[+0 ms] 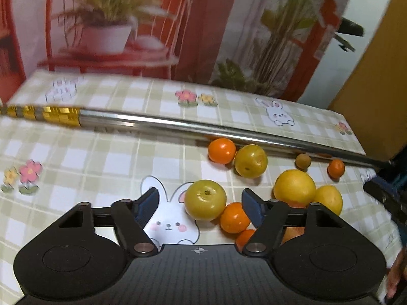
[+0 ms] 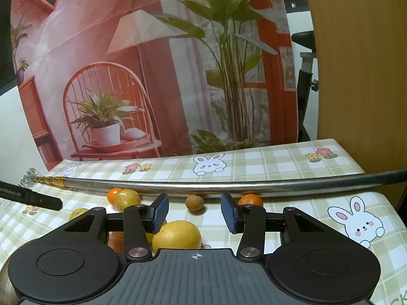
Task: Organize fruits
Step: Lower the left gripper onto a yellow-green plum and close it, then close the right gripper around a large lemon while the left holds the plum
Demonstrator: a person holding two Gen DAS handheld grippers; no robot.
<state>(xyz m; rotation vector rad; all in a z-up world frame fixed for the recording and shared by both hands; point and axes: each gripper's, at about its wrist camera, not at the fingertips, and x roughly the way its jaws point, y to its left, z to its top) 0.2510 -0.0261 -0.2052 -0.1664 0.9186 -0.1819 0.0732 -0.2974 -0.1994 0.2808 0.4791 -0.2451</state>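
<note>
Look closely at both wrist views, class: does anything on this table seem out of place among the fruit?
Yes. A long metal rod with a gold-coloured end lies across the checked tablecloth, just behind the scattered fruit. It is no fruit and spans nearly the whole table. The fruit itself looks whole, with nothing spilled.

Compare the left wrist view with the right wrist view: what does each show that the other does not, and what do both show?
Left wrist only: the open left gripper around a yellow-green round fruit, beside a small orange tangerine.
Right wrist only: the open right gripper, empty.
Both: the long silver metal rod, large yellow citrus, small brown round fruit, checked bunny tablecloth.
</note>
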